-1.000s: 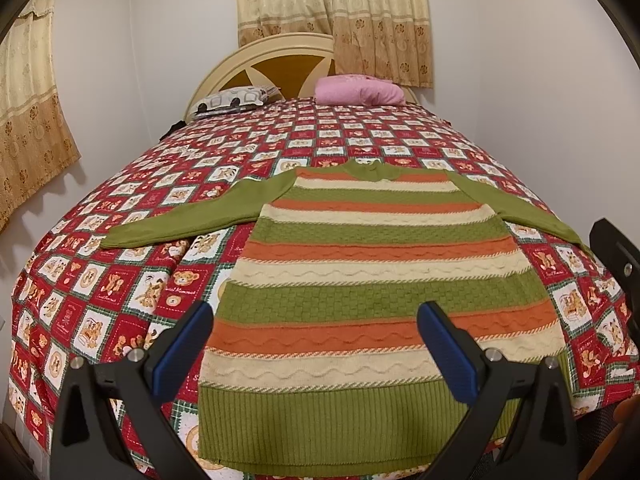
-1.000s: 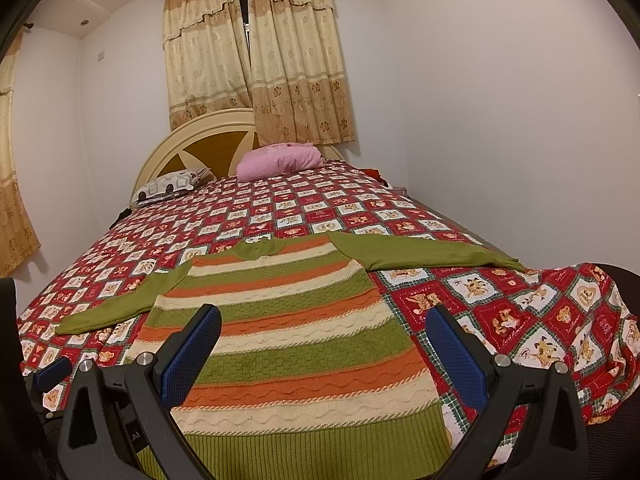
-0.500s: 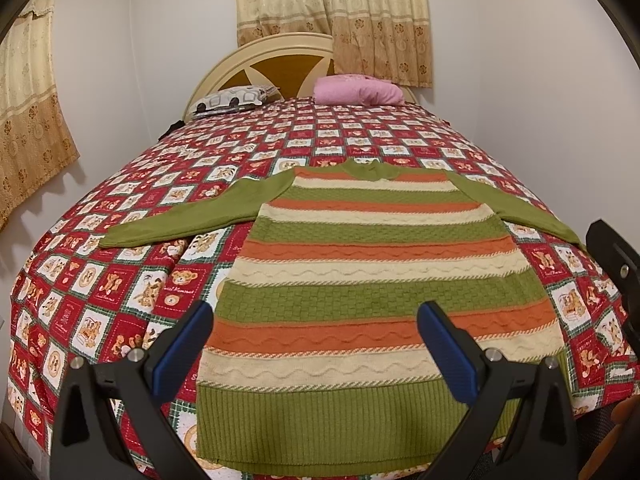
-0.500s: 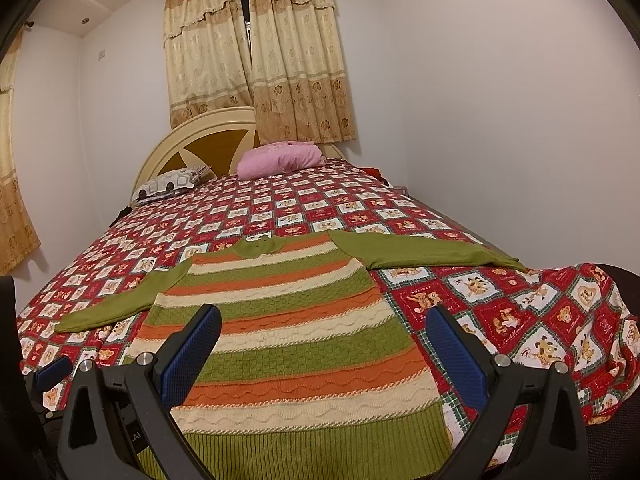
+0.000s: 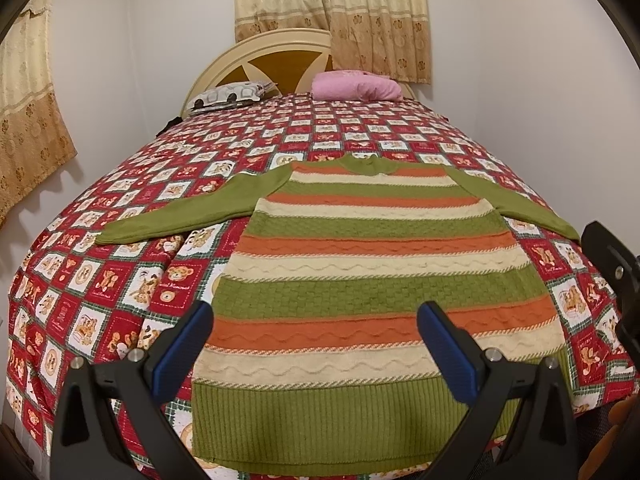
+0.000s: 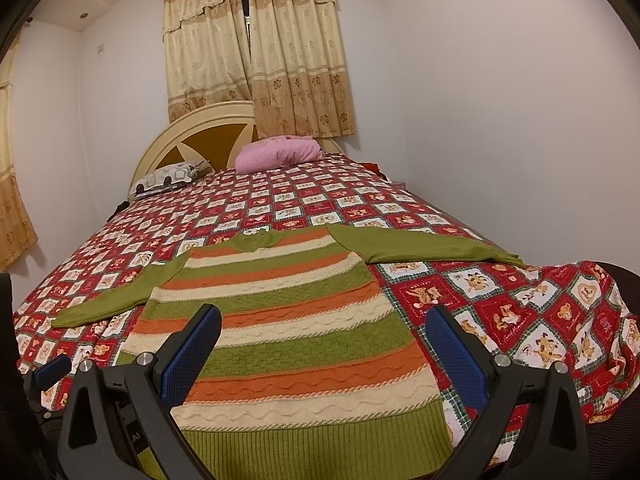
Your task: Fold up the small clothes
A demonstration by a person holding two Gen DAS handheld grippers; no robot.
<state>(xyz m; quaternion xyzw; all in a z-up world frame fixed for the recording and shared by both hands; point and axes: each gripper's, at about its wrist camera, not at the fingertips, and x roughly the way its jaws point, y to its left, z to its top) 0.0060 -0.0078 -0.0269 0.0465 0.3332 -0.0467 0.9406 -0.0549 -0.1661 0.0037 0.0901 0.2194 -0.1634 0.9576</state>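
no folds made: the striped sweater (image 5: 372,280) lies spread flat and face-down or face-up (cannot tell which) on the bed (image 5: 132,288), hem at the near edge, collar toward the far headboard (image 5: 272,60).
sleeves: both green sleeves are stretched outward, the left sleeve (image 5: 188,212) reaching to the left, the right sleeve (image 6: 424,246) reaching right across the quilt; neither is turned in over the body.
left hand-held gripper (image 5: 316,348): hovers above the near hem, fingers spread wide, holding nothing, no contact with the knit that i can see.
right hand-held gripper (image 6: 324,356): also over the near part of the sweater, toward its right side, fingers spread wide and empty.
done so far: judging by how it lies, only the laying-out is finished.
left to do: by my reading, everything of the fold itself, sleeves in, sides in, then hem up toward the collar.
likely step in hand: an approach to a first grasp, probably at the hem or a sleeve, though which one is not clear.
change from earlier frames: almost none; both views are framed nearly the same as half a second and a second ago, the sweater has not shifted, and both pairs of fingers keep the same wide spread.
other things: a pink pillow (image 6: 280,152) and a patterned pillow (image 6: 168,178) sit at the far end, well apart from the sweater.
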